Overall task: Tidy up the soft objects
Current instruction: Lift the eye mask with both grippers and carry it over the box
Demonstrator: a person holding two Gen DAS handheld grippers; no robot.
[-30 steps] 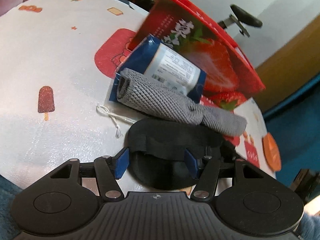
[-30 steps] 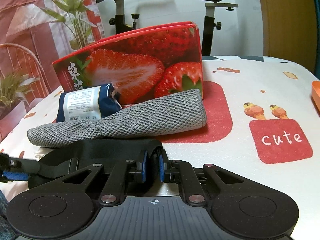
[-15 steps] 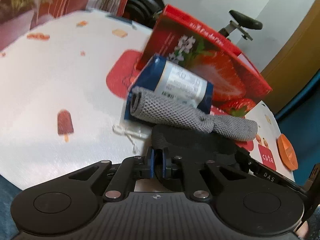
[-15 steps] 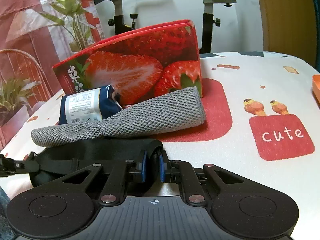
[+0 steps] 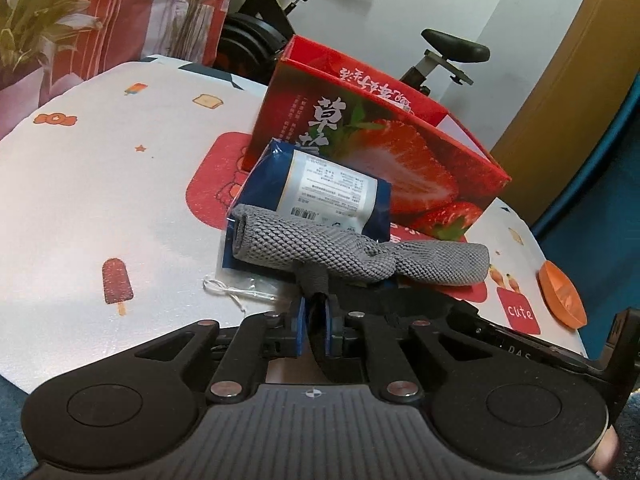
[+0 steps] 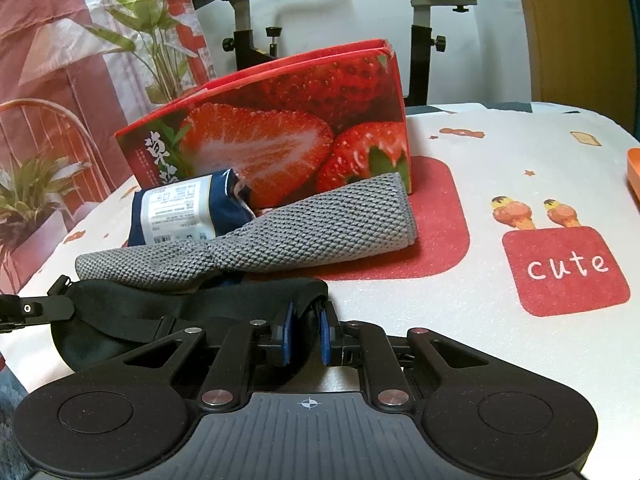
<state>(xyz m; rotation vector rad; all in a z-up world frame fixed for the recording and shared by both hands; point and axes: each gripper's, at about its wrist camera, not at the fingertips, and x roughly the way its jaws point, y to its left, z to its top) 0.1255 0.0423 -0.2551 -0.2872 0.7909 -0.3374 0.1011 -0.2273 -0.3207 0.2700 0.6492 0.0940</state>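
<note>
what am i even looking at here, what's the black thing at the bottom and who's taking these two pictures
There is no robot here. A person holds a hand-held gripper in each hand, and each carries a wide-angle camera looking forward along its two blue-padded fingers. The black shape at the bottom of each picture is the tool itself.

One picture looks out from the left hand-held gripper, the other from the right hand-held gripper. Both are shut on opposite ends of a black eye mask lying on the patterned tablecloth.

Behind it lie a rolled grey cloth, a blue packet and an open red strawberry box. An orange dish sits at the table's edge.
</note>
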